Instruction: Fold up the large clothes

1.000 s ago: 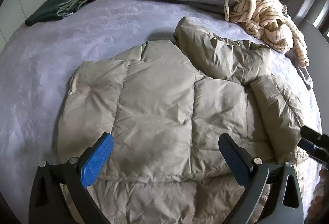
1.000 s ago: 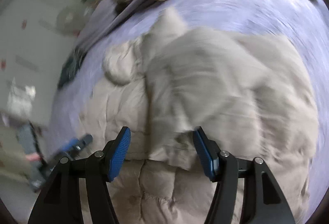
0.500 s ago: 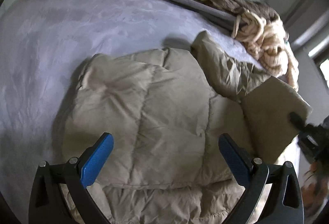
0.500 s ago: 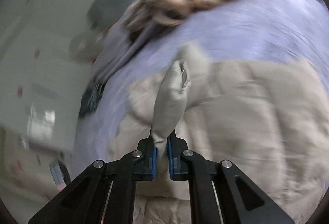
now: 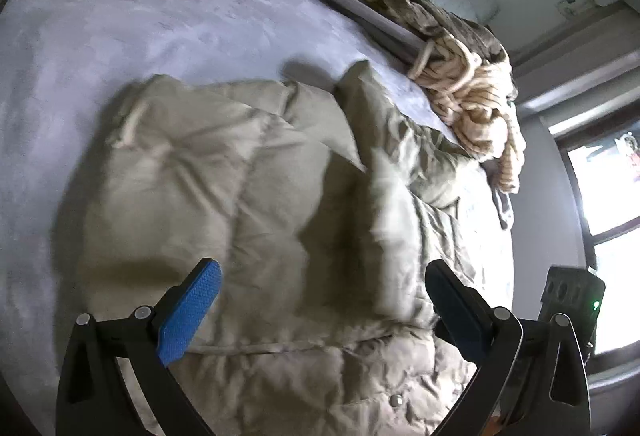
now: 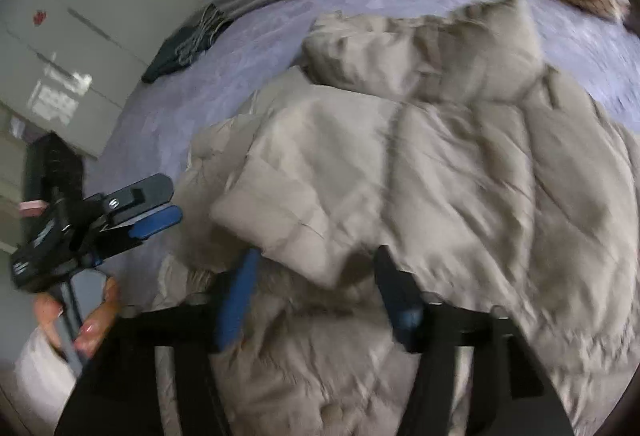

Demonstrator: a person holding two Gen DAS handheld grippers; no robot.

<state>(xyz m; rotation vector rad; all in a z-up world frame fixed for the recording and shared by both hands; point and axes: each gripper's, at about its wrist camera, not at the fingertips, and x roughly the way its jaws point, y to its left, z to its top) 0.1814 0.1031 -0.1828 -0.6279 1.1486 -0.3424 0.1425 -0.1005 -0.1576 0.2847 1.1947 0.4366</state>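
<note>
With both the left gripper (image 5: 320, 310) and right gripper (image 6: 316, 292) open and empty, its jaws having just opened, the puffy jacket's (image 6: 460, 164) folded sleeve (image 6: 288, 204) may spring back

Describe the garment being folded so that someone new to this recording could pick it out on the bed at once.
Start at the wide lilac bed. The puffy beige quilted jacket lies spread in its near half, in front of both grippers. Unlike the striped cream knit heaped at the far edge and the dark green folded cloth, it is plain, padded and stitched in big panels.
</note>
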